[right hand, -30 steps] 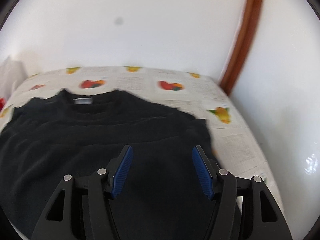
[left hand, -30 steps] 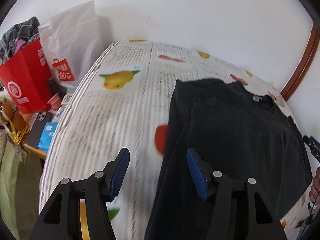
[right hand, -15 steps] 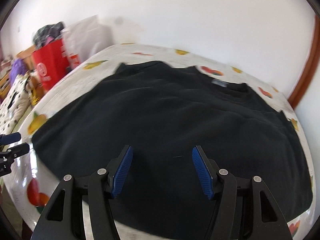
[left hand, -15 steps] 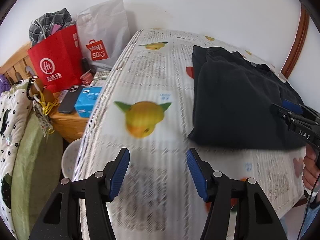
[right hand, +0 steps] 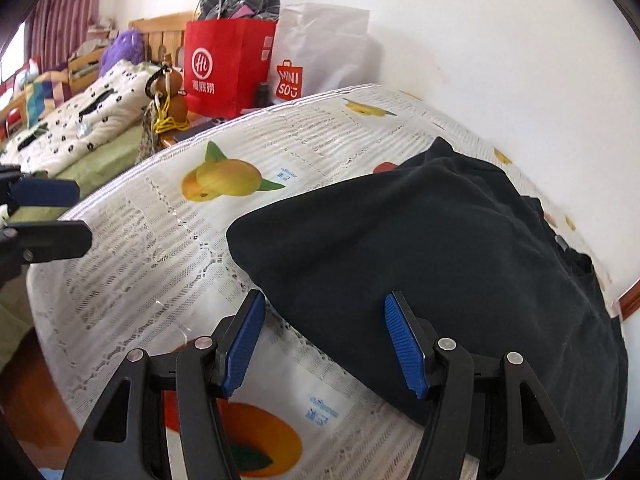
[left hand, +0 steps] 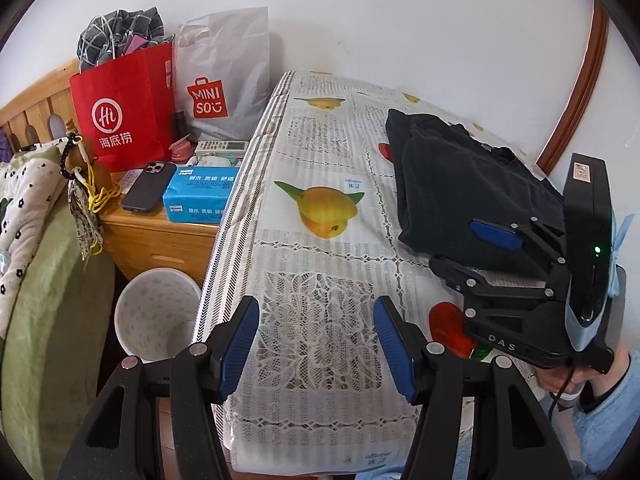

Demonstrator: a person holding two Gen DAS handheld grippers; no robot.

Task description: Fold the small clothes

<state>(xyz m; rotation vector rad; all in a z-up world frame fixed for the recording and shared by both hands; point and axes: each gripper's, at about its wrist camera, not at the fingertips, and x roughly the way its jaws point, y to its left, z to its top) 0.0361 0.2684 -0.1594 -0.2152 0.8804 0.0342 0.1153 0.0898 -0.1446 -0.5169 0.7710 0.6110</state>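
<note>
"MINISO" on white bag; "DAS" on right tool.

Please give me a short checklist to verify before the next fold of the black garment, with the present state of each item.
1. Left gripper empty, fingers apart: ok.
2. Right gripper empty, fingers apart: ok.
3. Black garment lies fully on the table: ok.
4. Garment flat, without bulges: not ok, it looks bunched.
5. Right gripper at the garment's near edge: ok.
6. Sleeves tucked in: cannot tell.
</note>
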